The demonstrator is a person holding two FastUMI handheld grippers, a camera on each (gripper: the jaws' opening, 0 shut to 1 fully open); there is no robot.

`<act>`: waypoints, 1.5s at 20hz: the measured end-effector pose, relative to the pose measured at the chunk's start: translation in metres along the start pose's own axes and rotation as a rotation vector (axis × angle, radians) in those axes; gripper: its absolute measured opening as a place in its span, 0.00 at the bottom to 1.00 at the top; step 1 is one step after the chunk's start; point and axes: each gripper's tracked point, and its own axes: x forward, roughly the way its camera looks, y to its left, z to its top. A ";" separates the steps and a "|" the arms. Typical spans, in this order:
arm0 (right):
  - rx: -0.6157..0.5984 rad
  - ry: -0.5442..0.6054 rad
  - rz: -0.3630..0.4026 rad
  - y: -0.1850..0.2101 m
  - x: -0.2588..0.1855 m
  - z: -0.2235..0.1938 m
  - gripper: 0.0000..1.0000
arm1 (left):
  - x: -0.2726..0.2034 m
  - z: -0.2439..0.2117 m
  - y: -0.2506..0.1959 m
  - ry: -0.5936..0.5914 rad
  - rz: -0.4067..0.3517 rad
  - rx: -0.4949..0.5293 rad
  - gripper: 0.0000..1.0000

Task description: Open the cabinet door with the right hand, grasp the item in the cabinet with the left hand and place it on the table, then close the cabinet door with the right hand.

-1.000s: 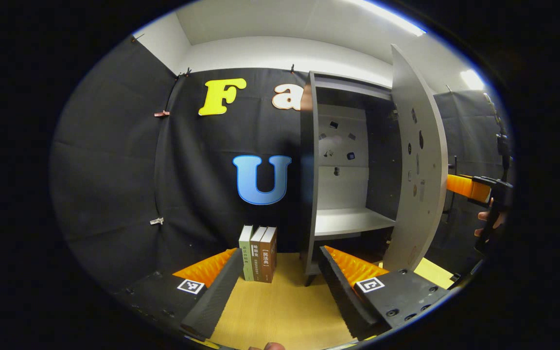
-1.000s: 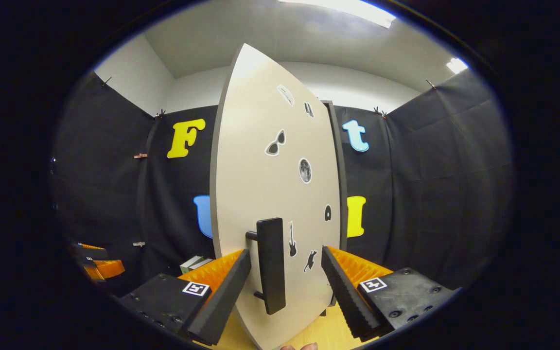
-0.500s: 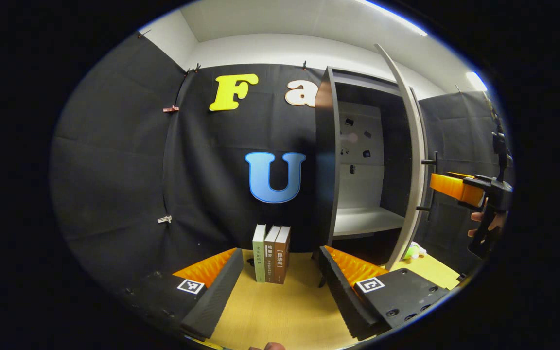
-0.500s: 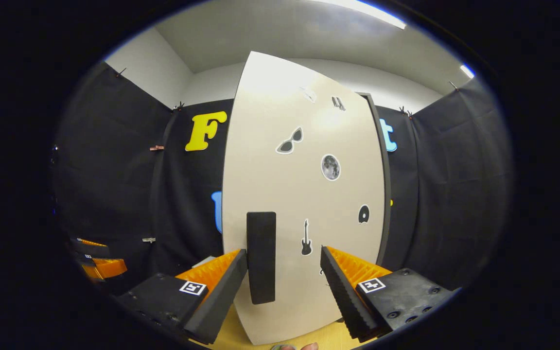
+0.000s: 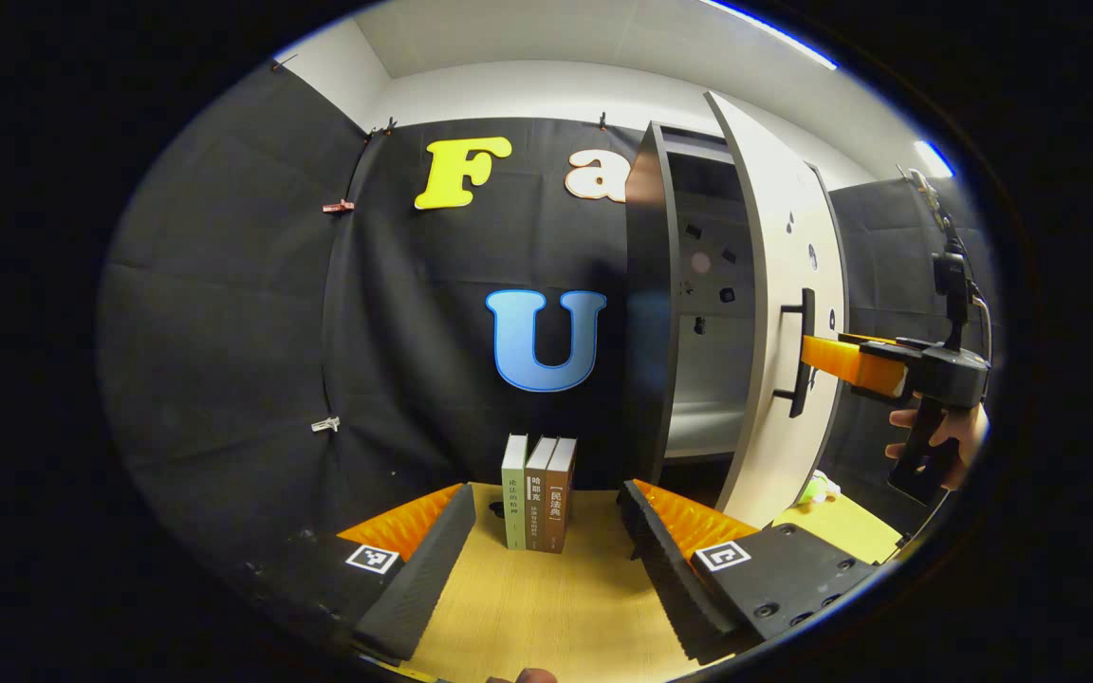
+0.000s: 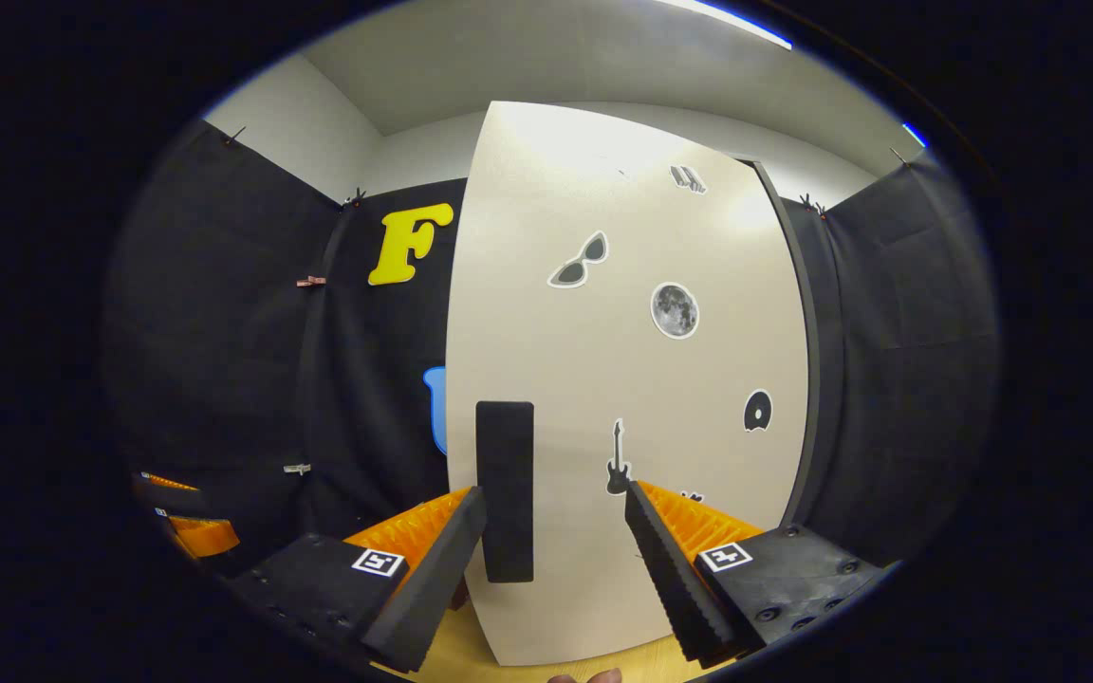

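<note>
In the left gripper view, the left gripper (image 5: 546, 560) is sitting at the bottom centre with its fingers spread wide apart, holding nothing, over the wooden table (image 5: 546, 617). Just beyond the fingertips, three books (image 5: 539, 493) are standing upright side by side on the table, at lower centre of the frame. Right of them the cabinet (image 5: 649, 313) is rising from the table, its door (image 5: 779, 313) standing partly ajar so that a narrow slice of the inside and a pale shelf (image 5: 703, 417) is showing. A small pale green item (image 5: 817, 489) is lying on the table at lower right, just past the door's bottom edge; what it is cannot be told. At the right edge, the right gripper (image 5: 817, 351) is reaching toward the door's dark handle (image 5: 801, 351), held by a hand (image 5: 935, 436).

In the right gripper view, the right gripper (image 6: 556, 560) is sitting at the bottom centre with its fingers wide apart. The handle (image 6: 505, 489) is standing upright between them, nearer the finger at frame left; whether that finger is touching it cannot be told. Behind the handle, the door (image 6: 641, 379) is facing the camera almost flat, carrying small stickers (image 6: 675, 310). The left gripper (image 6: 191, 531) is showing at far lower left.
</note>
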 end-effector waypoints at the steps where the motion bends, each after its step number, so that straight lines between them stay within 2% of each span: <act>1: 0.006 0.005 0.002 0.002 0.006 -0.001 0.96 | 0.000 -0.001 0.001 0.002 0.003 0.001 0.98; 7: 0.036 0.019 0.001 0.006 0.036 -0.007 0.97 | -0.004 -0.002 0.003 0.002 0.016 -0.017 0.98; 22: 0.020 0.035 -0.031 0.011 0.085 -0.015 0.97 | -0.020 -0.004 0.002 0.006 0.020 -0.037 0.98; 27: 0.010 0.051 -0.061 0.002 0.092 -0.023 0.97 | -0.030 -0.002 -0.002 0.003 0.023 -0.041 0.98; 30: 0.020 0.031 -0.078 -0.014 0.081 -0.012 0.97 | -0.035 0.000 -0.006 -0.002 0.025 -0.045 0.97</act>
